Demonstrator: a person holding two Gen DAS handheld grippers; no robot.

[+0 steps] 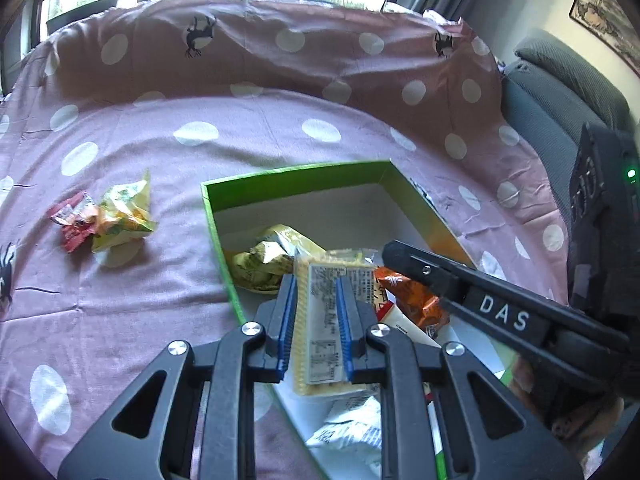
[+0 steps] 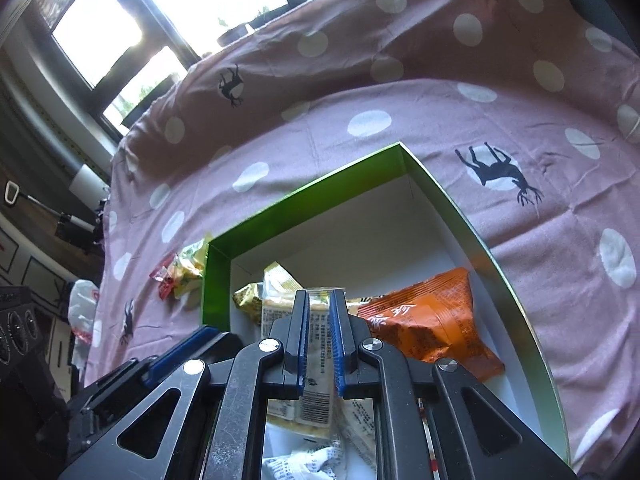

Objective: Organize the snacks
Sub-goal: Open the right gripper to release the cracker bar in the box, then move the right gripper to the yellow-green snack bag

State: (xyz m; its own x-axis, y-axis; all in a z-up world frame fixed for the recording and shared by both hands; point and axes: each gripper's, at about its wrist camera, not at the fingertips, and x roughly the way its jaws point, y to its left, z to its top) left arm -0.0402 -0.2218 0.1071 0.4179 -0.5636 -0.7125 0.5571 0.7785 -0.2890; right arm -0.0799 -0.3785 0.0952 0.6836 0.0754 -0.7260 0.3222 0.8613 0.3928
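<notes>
A green box (image 1: pixel 224 236) with a white inside lies on a pink dotted cloth; it also shows in the right wrist view (image 2: pixel 218 280). In it lie a yellow cracker pack (image 1: pixel 320 280), an orange packet (image 1: pixel 416 300), a yellow-green packet (image 1: pixel 264 260) and white packets (image 1: pixel 348 428). My left gripper (image 1: pixel 318 280) hangs over the box, jaws open a pack's width above the cracker pack. My right gripper (image 2: pixel 319 296) is over the same box, jaws nearly closed with a narrow gap, nothing in them. The orange packet (image 2: pixel 424 316) lies to its right. The right gripper's arm (image 1: pixel 480 300) crosses the left view.
Outside the box, to its left, lie a red packet (image 1: pixel 72 220) and a yellow crumpled packet (image 1: pixel 120 216) on the cloth; both show in the right wrist view (image 2: pixel 180 272). A grey sofa (image 1: pixel 560 92) stands to the right. Windows are behind.
</notes>
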